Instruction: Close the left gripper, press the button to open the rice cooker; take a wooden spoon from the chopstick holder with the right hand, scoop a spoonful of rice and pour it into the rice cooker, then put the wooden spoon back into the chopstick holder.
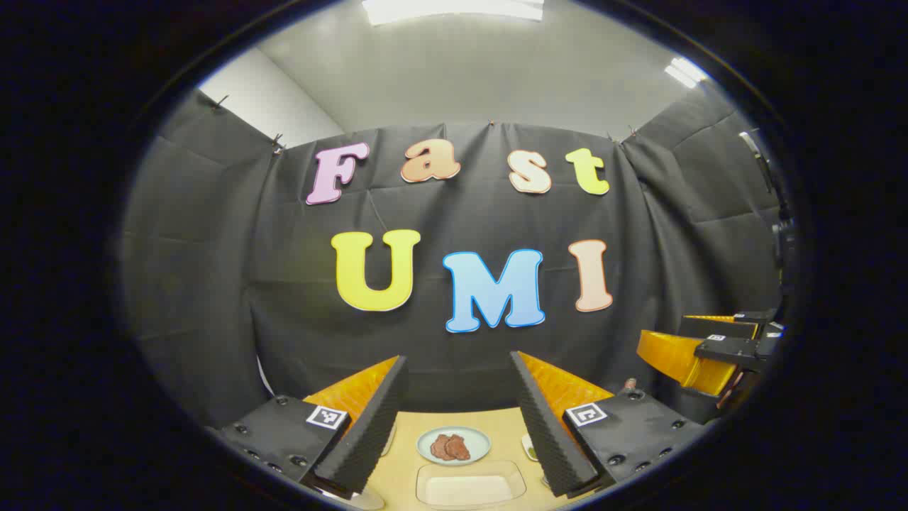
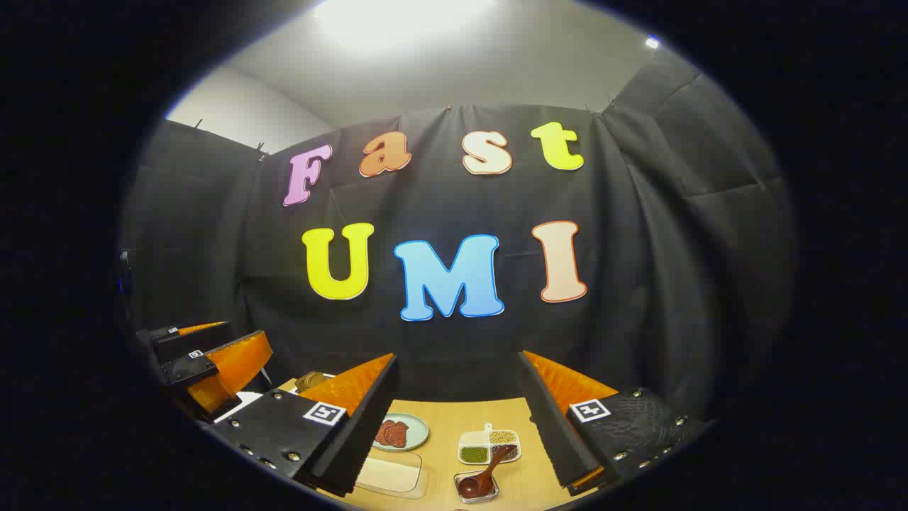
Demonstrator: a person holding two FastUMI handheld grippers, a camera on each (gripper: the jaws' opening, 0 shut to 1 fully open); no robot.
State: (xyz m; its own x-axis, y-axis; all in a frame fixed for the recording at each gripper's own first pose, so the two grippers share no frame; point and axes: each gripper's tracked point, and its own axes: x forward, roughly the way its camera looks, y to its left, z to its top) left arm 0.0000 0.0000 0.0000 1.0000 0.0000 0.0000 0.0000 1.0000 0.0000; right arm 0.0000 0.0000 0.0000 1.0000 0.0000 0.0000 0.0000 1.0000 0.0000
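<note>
Booth is draped w/ black cloth wall (image 1: 213, 284), clipped along top edge. White ceiling (image 1: 461, 71) is lit by bright panels (image 1: 454, 8). Wooden table (image 2: 440, 419) is seen below.

No readable text

Only square coded markers are seen on the gripper fingers (image 1: 358, 426); nothing can be read.

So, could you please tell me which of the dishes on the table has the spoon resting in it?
The small clear square dish nearest the camera holds the brown spoon; the divided dish holds grains, the round plate something reddish-brown.
</note>
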